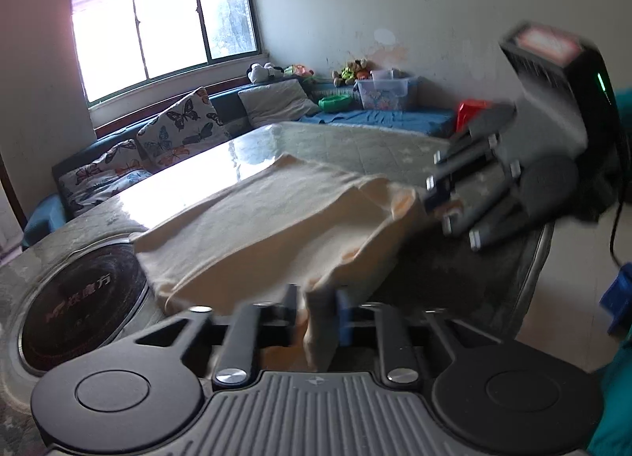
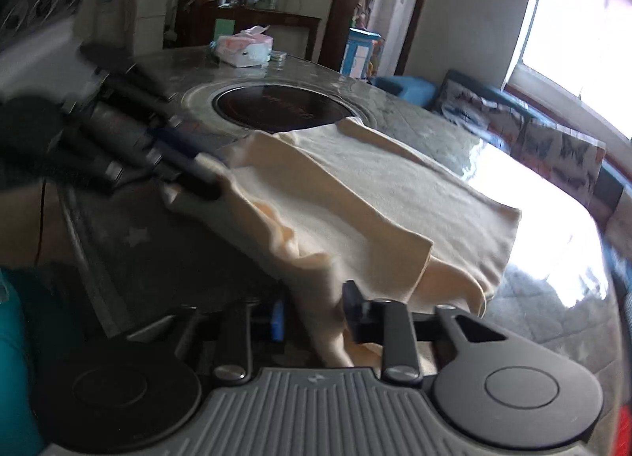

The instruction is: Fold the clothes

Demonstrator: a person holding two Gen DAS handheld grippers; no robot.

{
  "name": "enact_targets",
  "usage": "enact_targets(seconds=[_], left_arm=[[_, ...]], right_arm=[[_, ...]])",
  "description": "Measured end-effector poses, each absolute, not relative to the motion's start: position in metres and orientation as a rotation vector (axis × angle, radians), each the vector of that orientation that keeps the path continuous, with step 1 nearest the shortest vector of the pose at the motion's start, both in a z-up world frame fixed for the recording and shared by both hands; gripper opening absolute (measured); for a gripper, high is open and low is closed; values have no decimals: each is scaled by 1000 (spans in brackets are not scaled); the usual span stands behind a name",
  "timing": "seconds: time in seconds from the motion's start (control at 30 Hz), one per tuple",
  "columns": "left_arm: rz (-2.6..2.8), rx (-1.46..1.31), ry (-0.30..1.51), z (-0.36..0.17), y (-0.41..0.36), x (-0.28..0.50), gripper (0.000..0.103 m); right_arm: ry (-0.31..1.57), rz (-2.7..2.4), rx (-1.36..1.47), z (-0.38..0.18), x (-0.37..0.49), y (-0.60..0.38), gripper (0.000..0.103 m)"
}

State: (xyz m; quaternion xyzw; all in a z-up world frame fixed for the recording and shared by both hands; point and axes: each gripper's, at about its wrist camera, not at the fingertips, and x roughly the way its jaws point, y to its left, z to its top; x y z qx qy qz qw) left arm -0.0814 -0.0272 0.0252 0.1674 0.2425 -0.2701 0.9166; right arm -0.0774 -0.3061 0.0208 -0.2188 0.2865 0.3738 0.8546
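A cream garment (image 1: 252,219) lies part-folded on the glass-topped table (image 1: 189,175). My left gripper (image 1: 318,314) is shut on its near edge and holds that edge lifted. The right gripper (image 1: 434,199) shows in the left wrist view, shut on another corner of the cloth. In the right wrist view my right gripper (image 2: 316,314) pinches the cream garment (image 2: 375,195), and the left gripper (image 2: 205,179) grips the cloth's edge at the left. The lifted fold hangs between the two grippers.
A round black induction hob (image 1: 79,306) is set into the table beside the cloth; it also shows in the right wrist view (image 2: 280,106). A tissue pack (image 2: 245,47) sits at the table's far side. A sofa with butterfly cushions (image 1: 173,128) stands behind.
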Motion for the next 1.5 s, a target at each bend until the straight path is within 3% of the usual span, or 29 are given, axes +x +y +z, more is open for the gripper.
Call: enact_targets(seconds=[0.03, 0.27, 0.3, 0.33, 0.43, 1.1, 1.5], left_arm=[[-545, 369, 498, 22, -27, -84, 47], [-488, 490, 495, 4, -26, -86, 47], [-485, 491, 493, 4, -24, -84, 40], [-482, 494, 489, 3, -23, -82, 23], [-492, 473, 493, 7, -16, -79, 7], [-574, 310, 481, 73, 32, -174, 5], [-491, 336, 394, 89, 22, -79, 5]], right_arm=[[606, 777, -441, 23, -75, -307, 19], [603, 757, -376, 34, -65, -310, 13], [602, 755, -374, 34, -65, -309, 12], [601, 752, -371, 34, -65, -309, 11], [593, 750, -362, 36, -67, -308, 10], [544, 912, -358, 102, -157, -307, 10], [501, 832, -340, 118, -89, -298, 10]])
